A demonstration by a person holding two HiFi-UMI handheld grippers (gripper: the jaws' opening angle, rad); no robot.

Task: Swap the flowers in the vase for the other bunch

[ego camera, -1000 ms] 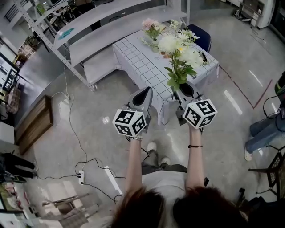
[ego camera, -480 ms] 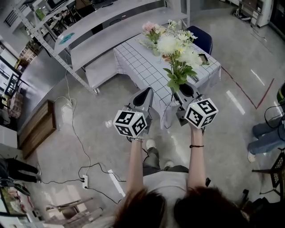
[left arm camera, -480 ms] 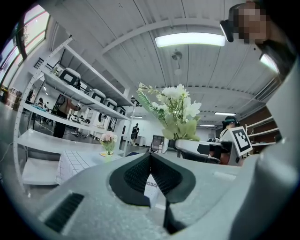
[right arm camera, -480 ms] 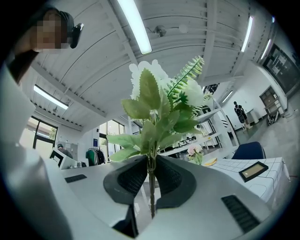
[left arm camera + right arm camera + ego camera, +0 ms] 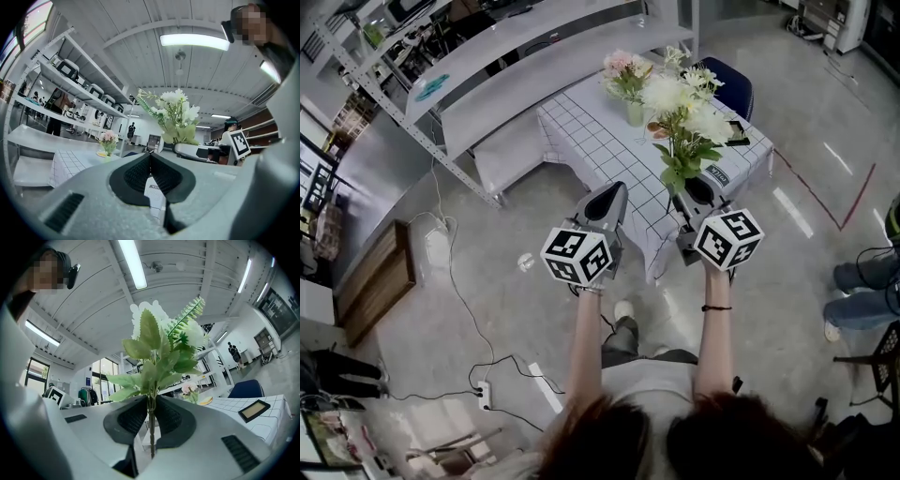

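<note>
Holding the white bunch [image 5: 680, 98] upright by its stems: right tongs [image 5: 151, 404] clamped, by the near edge of the checked surface [image 5: 591, 141]. Left tongs [image 5: 151, 157] together, empty. Vase [image 5: 635, 114] with pink flowers [image 5: 623, 67] stands at the surface's far side.

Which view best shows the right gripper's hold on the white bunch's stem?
The right gripper view: the stem stands pinched between the right gripper's pads. The head view shows the bunch above the gripper, with the grip hidden. The left gripper view shows only the bunch's top.
</note>
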